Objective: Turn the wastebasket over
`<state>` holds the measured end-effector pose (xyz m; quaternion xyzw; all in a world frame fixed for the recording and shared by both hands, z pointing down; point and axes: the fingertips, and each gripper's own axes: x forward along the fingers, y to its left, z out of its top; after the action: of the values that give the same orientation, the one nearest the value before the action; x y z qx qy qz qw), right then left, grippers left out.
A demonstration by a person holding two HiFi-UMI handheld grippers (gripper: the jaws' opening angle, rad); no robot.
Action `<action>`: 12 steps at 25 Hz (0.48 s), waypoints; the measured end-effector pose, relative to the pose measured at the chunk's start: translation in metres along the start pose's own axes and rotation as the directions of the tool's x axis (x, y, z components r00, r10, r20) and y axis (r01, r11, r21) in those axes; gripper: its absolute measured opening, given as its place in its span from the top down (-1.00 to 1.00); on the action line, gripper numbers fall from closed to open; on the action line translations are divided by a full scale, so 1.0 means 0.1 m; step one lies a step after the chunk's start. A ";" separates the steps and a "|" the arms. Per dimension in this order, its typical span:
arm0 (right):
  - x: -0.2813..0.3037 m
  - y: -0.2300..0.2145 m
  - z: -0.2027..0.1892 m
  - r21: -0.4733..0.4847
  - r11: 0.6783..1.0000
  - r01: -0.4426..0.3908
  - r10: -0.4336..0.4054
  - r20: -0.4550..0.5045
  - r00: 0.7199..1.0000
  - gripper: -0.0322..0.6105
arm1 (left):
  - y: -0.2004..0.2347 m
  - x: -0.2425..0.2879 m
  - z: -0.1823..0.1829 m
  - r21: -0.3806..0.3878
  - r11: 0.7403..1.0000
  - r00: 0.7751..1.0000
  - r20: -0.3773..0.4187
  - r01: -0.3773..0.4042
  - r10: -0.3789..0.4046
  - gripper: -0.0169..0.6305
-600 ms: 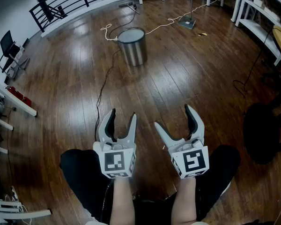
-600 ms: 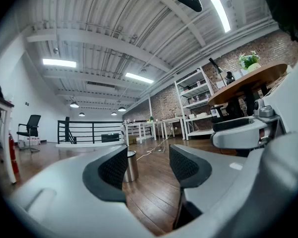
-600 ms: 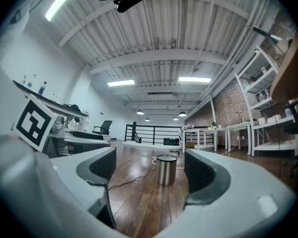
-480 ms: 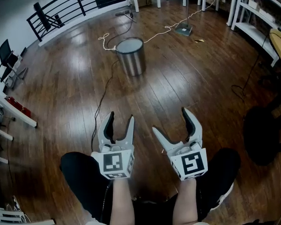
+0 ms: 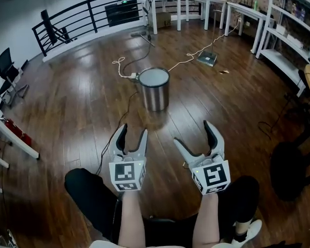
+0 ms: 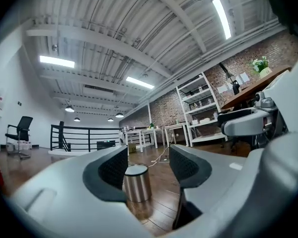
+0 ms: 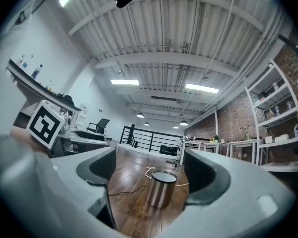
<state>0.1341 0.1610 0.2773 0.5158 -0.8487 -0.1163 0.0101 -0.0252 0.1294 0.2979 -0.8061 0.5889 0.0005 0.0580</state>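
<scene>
The wastebasket (image 5: 155, 89) now lies nearer than before, so the approach is in hand. It stands on the floor (image 5: 82, 102), apart from both grippers. Left gripper (image 5: 134, 129) fingers apart, right gripper (image 5: 192, 133) fingers wide apart, both empty. Next move likely calls for closing in and gripping its wall.

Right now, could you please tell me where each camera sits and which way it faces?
Head view: on the person's head, facing steeply down at the wastebasket; forearms, legs, left tongs and right tongs show.
Left gripper view: on the left tongs, facing toward the wastebasket; its open jaws show.
Right gripper view: on the right tongs, facing the wastebasket; its open jaws show.
All three share the wastebasket.
</scene>
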 end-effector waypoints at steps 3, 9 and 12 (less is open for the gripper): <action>0.45 0.00 0.21 -0.008 1.000 0.017 -0.017 0.036 0.999 -0.40 | 0.37 0.29 0.11 -0.004 1.000 0.999 0.036 0.023 -0.023 0.06; 1.08 -0.12 0.35 -0.021 0.996 0.090 -0.088 0.060 0.994 -0.40 | 0.65 0.91 0.29 0.000 0.995 0.990 0.095 0.103 -0.102 0.06; 1.24 -0.16 0.14 0.011 0.990 0.140 -0.140 0.036 0.989 -0.40 | 0.66 1.13 0.25 -0.050 0.988 0.981 0.135 0.144 -0.136 0.06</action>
<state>0.0886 0.0474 0.2477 0.5720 -0.8109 -0.1226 -0.0158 -0.0515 0.0050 0.2593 -0.8451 0.5255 0.0671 0.0725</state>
